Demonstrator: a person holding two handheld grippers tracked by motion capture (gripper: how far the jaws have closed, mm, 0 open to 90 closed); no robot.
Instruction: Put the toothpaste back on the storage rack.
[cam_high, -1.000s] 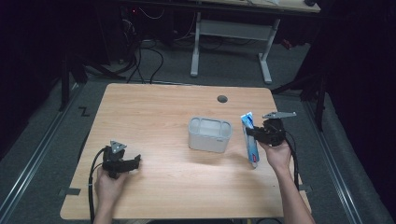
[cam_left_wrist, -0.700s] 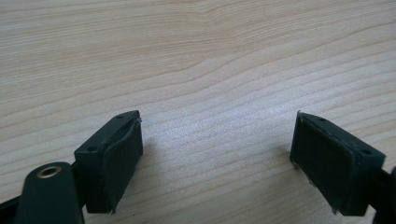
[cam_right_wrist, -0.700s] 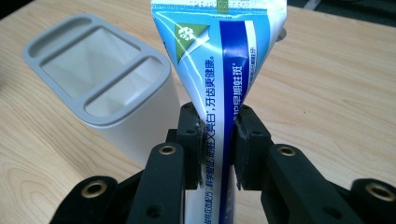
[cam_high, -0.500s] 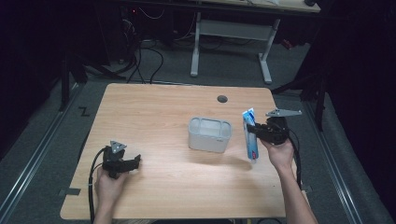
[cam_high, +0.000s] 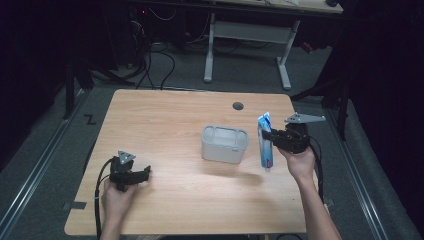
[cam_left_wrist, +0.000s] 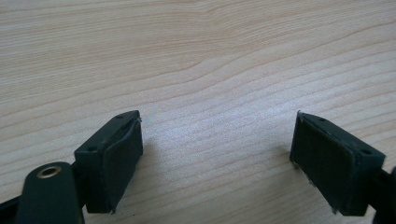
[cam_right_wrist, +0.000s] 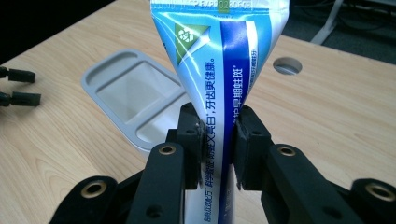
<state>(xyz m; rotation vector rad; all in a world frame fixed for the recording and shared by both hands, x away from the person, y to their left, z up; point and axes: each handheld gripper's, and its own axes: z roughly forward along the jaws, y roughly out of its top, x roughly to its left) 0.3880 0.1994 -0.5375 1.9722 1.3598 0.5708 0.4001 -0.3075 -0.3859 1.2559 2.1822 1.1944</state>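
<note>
The right gripper (cam_high: 273, 136) holds a tube (cam_high: 265, 142) of toothpaste upright, just beside the right end of the grey bin (cam_high: 224, 144) and apart from it. In the right gripper view the tube (cam_right_wrist: 224, 79) runs up between the two jaws, which are clamped on its narrower middle; its flat crimped end is on top and its lower part drops out of sight behind the gripper (cam_right_wrist: 219, 142). The bin (cam_right_wrist: 135, 100) lies beyond, open side up, with shallow compartments inside. The left gripper (cam_high: 142, 174) rests on the table (cam_high: 165, 120) near its front left corner, well apart from the bin. Its jaws stand wide apart over bare wood (cam_left_wrist: 205, 60), holding nothing.
</note>
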